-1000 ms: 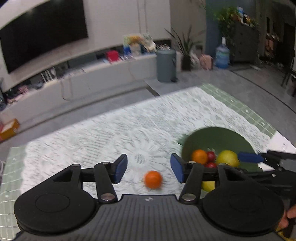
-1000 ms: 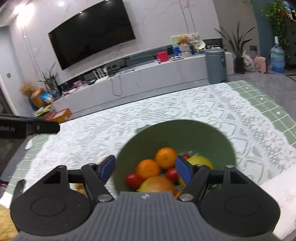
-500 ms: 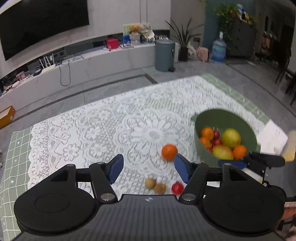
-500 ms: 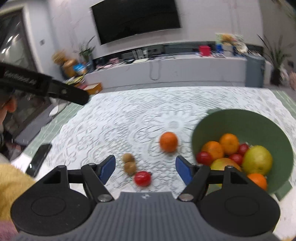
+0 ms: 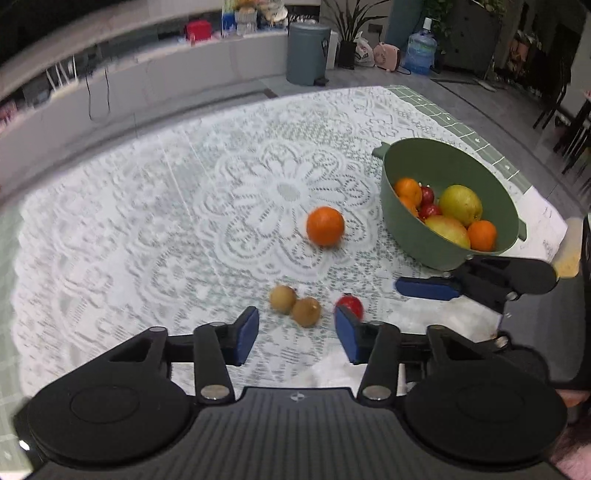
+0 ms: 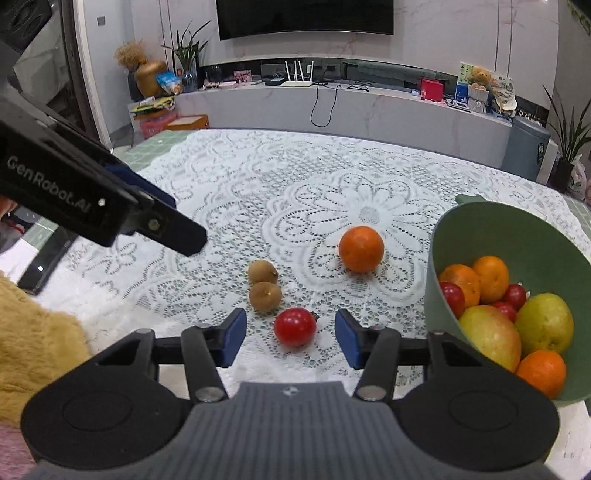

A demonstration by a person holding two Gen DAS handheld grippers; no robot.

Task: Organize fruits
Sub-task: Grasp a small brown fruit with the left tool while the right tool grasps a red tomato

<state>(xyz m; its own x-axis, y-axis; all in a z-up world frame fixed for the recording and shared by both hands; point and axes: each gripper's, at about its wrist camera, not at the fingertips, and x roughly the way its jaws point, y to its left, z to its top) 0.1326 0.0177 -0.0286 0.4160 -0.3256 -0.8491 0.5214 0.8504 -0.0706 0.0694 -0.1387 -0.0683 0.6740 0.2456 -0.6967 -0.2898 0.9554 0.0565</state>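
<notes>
Nearest, the right gripper (image 6: 290,338) hovers low over the lace-covered tabletop (image 6: 236,206), its blue pads spread wide and holding nothing; a small red fruit (image 6: 295,327) lies on the cloth just ahead of the gap between them. The left gripper (image 5: 295,334) is likewise spread wide and empty, with two small brown fruits (image 5: 294,305) lying touching each other just beyond its pads. In the right wrist view these brown fruits sit just left of the red one. Farther out, a loose orange (image 6: 361,249) rests alone on the large flower pattern. To the right, a green bowl (image 6: 517,236) stands near the tabletop's edge, holding oranges, small red fruits, a yellow-green fruit and a yellow-red fruit. Beyond the tabletop a low white cabinet (image 6: 369,107) runs under a wall television (image 6: 303,16).
</notes>
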